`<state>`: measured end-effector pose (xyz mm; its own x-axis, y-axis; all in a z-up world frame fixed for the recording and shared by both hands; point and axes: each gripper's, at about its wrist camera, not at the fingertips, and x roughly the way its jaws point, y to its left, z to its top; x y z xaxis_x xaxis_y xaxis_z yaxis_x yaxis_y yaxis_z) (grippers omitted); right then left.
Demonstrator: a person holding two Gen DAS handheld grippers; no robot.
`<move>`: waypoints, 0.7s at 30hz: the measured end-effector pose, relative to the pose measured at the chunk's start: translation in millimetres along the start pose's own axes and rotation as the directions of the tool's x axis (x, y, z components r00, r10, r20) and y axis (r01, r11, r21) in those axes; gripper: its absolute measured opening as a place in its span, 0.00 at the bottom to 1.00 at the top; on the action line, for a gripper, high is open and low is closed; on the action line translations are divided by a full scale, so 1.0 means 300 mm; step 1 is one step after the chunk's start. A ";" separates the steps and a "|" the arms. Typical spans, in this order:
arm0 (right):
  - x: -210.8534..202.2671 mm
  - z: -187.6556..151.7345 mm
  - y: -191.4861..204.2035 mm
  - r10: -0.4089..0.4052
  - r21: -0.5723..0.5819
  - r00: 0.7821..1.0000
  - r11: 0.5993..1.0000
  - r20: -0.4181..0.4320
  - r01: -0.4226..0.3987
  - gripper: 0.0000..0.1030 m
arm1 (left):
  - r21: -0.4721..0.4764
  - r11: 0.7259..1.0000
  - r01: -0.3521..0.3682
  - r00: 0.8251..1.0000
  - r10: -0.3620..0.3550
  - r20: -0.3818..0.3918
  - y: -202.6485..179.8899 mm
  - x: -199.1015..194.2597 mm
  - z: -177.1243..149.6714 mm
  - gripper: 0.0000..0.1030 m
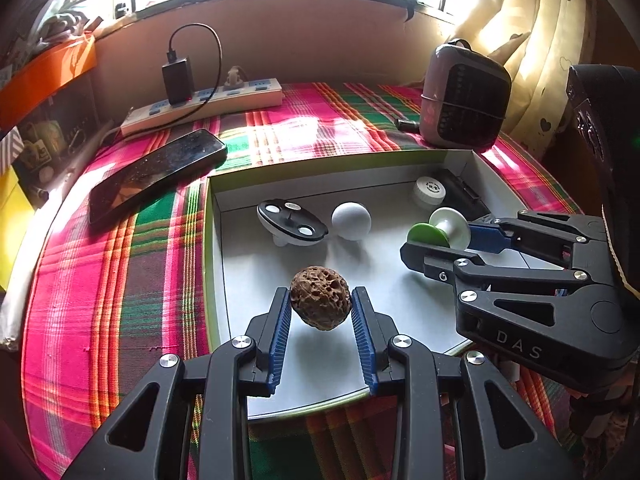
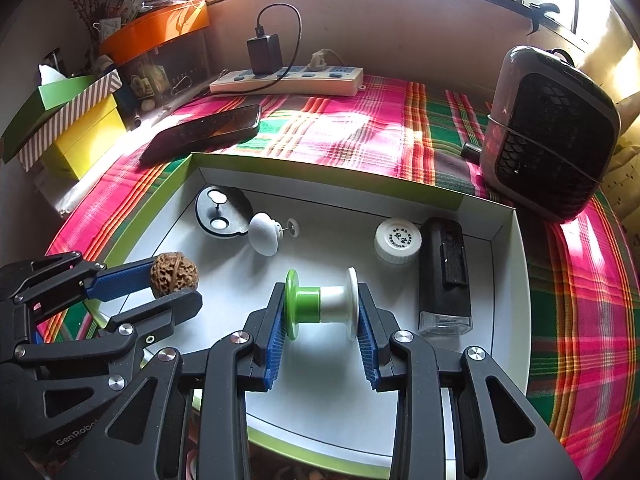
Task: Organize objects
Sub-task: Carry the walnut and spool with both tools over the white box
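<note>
My left gripper (image 1: pixel 320 300) is shut on a brown wrinkled walnut (image 1: pixel 320 298) and holds it just above the floor of a white box (image 1: pixel 280 176) with green edges. In the right wrist view the walnut (image 2: pixel 174 271) and left gripper (image 2: pixel 176 284) show at the left. My right gripper (image 2: pixel 321 302) is shut on a green and white spool (image 2: pixel 320 304), held sideways over the box floor (image 2: pixel 508 280). The spool (image 1: pixel 440 228) and right gripper (image 1: pixel 440 240) show at right in the left wrist view.
In the box lie a black oval disc (image 2: pixel 222 212), a white ball-shaped knob (image 2: pixel 264 234), a white round cap (image 2: pixel 398 240) and a black rectangular device (image 2: pixel 444 276). On the plaid cloth: a phone (image 2: pixel 204 132), a power strip (image 2: pixel 288 78), a grey heater (image 2: pixel 548 132). Coloured boxes (image 2: pixel 80 132) stand left.
</note>
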<state>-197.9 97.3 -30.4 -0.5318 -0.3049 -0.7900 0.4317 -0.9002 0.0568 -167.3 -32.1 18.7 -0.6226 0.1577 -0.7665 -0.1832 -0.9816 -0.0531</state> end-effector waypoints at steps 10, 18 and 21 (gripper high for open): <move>0.004 0.000 0.007 -0.010 -0.012 1.000 1.000 0.004 0.010 0.33 | 0.003 1.000 -0.004 1.000 0.004 -0.004 -0.001 0.007 0.001 0.28; 0.005 -0.003 0.014 -0.023 -0.018 1.000 1.000 0.003 0.023 0.33 | 0.005 1.000 -0.004 1.000 0.004 -0.004 -0.002 0.011 -0.001 0.29; 0.004 -0.005 0.016 -0.026 -0.019 1.000 0.999 0.004 0.027 0.33 | 0.005 1.000 -0.004 1.000 0.004 -0.005 -0.002 0.011 -0.001 0.29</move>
<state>-195.2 93.2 -32.0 -0.5462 -0.2823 -0.7887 0.4310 -0.9020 0.0243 -169.1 -31.1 16.2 -0.6196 0.1533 -0.7698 -0.1846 -0.9817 -0.0469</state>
